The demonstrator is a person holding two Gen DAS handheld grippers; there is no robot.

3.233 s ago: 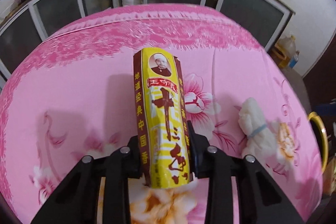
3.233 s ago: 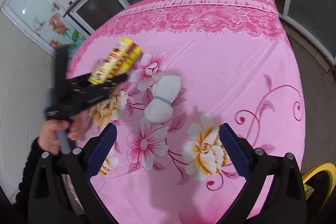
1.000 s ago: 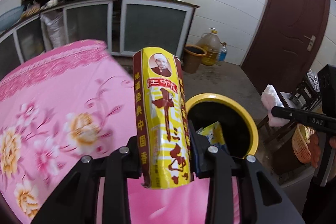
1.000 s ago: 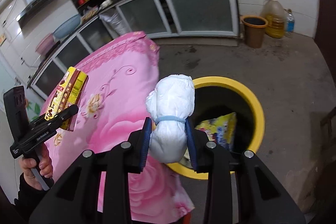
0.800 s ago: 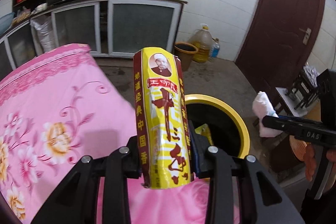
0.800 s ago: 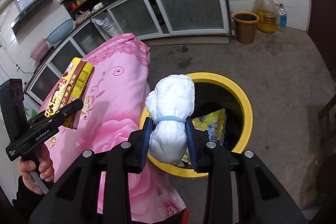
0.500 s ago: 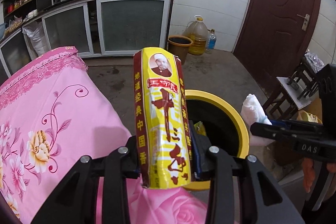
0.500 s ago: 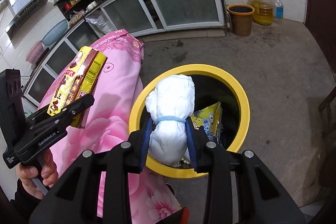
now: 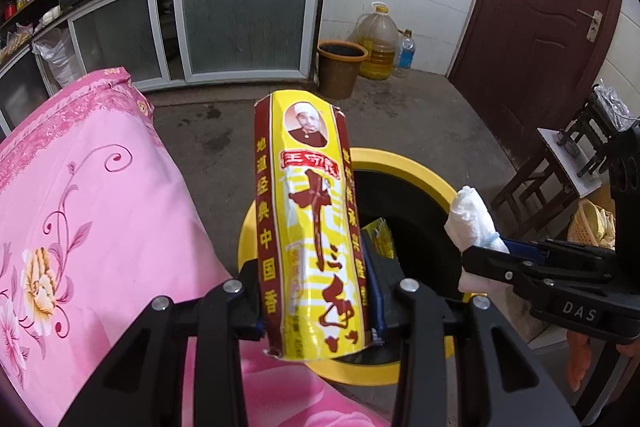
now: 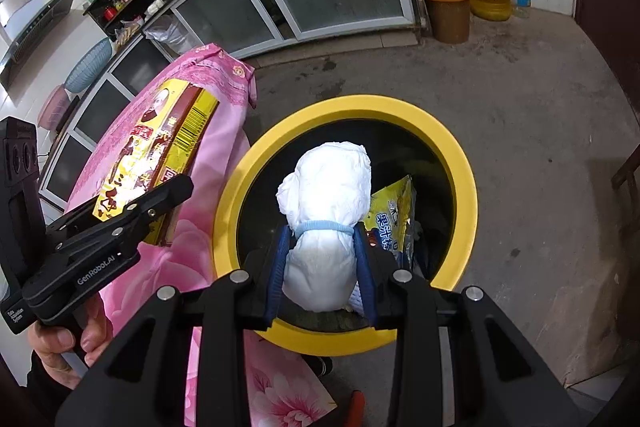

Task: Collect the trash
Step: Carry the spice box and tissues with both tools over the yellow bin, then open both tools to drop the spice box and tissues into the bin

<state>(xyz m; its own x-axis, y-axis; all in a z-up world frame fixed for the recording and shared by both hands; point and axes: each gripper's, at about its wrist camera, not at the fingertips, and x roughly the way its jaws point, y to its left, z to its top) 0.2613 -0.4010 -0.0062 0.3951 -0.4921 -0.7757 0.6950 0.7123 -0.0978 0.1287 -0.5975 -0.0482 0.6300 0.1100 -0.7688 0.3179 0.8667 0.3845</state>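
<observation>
Pinching white bundle (image 10: 326,223) in right tool (image 10: 322,267), left tool (image 9: 316,303) clamping yellow packet (image 9: 310,223)

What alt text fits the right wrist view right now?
The right gripper holds a white bundle above the open yellow bin. At left, the left gripper holds a yellow packet over the pink tablecloth.

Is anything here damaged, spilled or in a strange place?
Nothing is spilled. The yellow spice packet in the left gripper is creased, with a torn lower edge. The white bundle in the right gripper hangs over the yellow bin, which already holds a snack wrapper.
</observation>
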